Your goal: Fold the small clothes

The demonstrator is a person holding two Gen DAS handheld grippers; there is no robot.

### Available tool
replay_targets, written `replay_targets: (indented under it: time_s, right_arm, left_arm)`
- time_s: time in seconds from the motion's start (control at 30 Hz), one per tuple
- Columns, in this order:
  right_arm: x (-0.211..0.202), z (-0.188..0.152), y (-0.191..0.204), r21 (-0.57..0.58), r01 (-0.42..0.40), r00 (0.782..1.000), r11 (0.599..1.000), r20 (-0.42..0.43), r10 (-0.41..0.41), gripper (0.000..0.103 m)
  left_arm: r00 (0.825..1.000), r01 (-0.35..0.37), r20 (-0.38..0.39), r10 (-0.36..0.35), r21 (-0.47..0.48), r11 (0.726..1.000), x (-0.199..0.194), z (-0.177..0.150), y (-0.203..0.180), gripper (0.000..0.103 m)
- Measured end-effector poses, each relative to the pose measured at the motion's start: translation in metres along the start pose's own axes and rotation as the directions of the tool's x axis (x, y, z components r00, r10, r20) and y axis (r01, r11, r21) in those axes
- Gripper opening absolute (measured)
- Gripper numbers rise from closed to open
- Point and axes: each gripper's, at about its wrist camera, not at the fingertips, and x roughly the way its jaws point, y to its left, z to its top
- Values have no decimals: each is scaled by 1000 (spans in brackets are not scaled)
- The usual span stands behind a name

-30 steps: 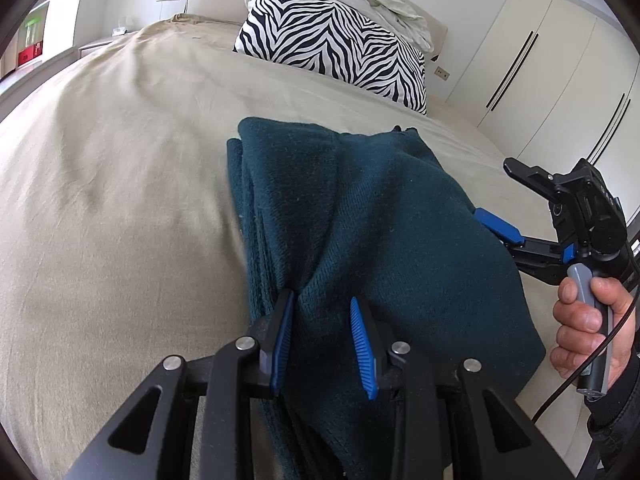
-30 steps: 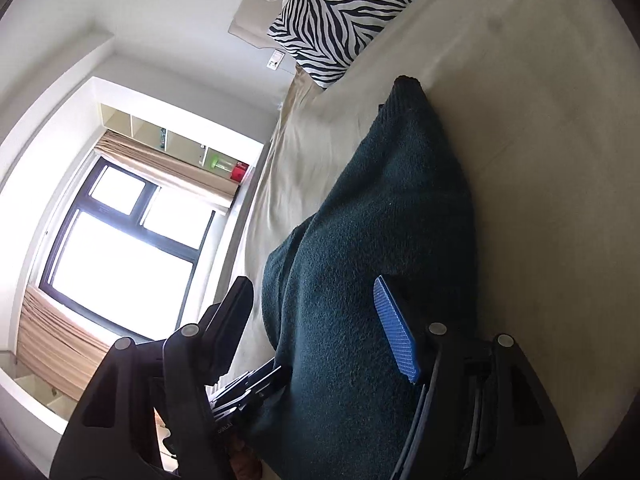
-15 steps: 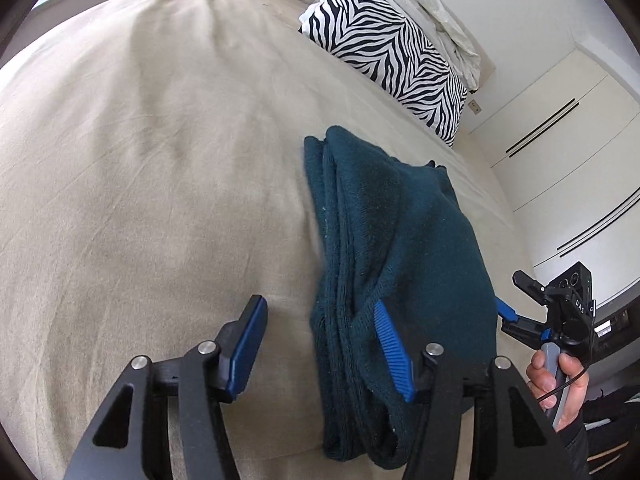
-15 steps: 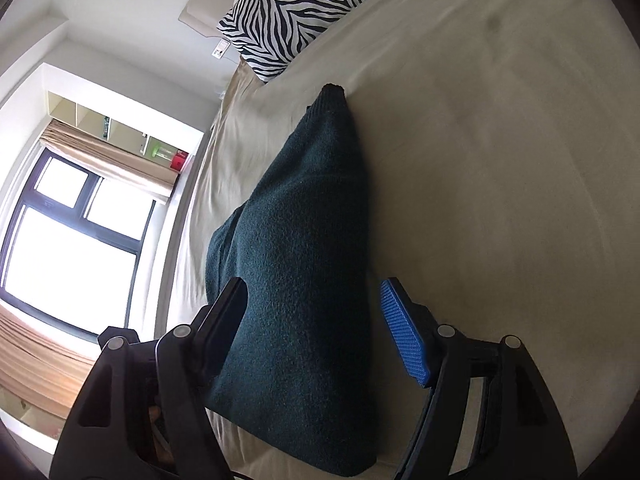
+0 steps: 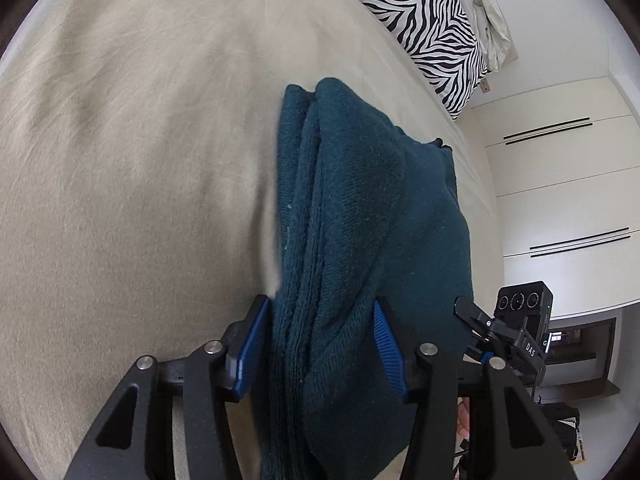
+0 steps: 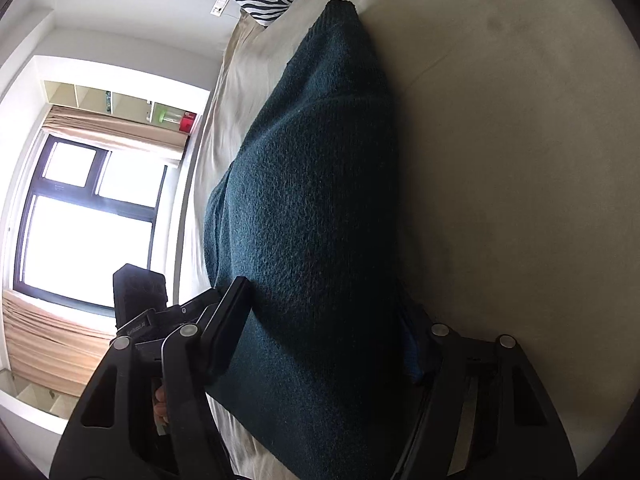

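A dark teal knit garment (image 5: 380, 208) lies folded in a long bundle on the beige bed (image 5: 140, 160). My left gripper (image 5: 320, 348) straddles the near end of its layered left edge. Its jaws are closing, and both blue pads (image 5: 252, 340) touch the cloth, which wrinkles between them. In the right wrist view the garment (image 6: 312, 160) fills the gap of my right gripper (image 6: 324, 312), whose jaws are also closing. The left finger lies against the cloth's side and the cloth hides most of the right pad. The right gripper (image 5: 480, 328) shows at the garment's right edge.
A zebra-striped pillow (image 5: 420, 12) and pale bedding lie at the head of the bed. White wardrobe doors (image 5: 560, 180) stand beyond the bed's right side. A bright window (image 6: 80, 232) with curtains is on the other side. Bare sheet (image 6: 500, 120) spreads around the garment.
The left gripper let go of the cloth, rolled, moved in and now closes around the garment's layered near edge. The right gripper sank lower, and the garment now fills its jaws.
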Motion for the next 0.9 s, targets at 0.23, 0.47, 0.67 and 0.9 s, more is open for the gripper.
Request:
replay_targets:
  time_s: [0.23, 0.47, 0.67, 0.9]
  right_arm:
    - [-1, -12, 21, -106, 99, 994, 989, 52, -94, 41]
    - [-25, -32, 57, -193, 131, 989, 972, 99, -114, 35]
    - [-54, -66, 68, -204, 69, 995, 977, 91, -51, 35]
    - [-50, -121, 36, -112, 37, 998, 993, 48, -32, 36]
  left_arm:
    - [999, -24, 39, 23, 23, 999, 0, -7, -5, 29]
    - [995, -48, 86, 40, 83, 995, -30, -28, -30, 26]
    - [992, -69, 112, 50, 169, 983, -65, -72, -49, 27]
    - [991, -119, 71, 109, 152, 981, -45, -116, -12, 31]
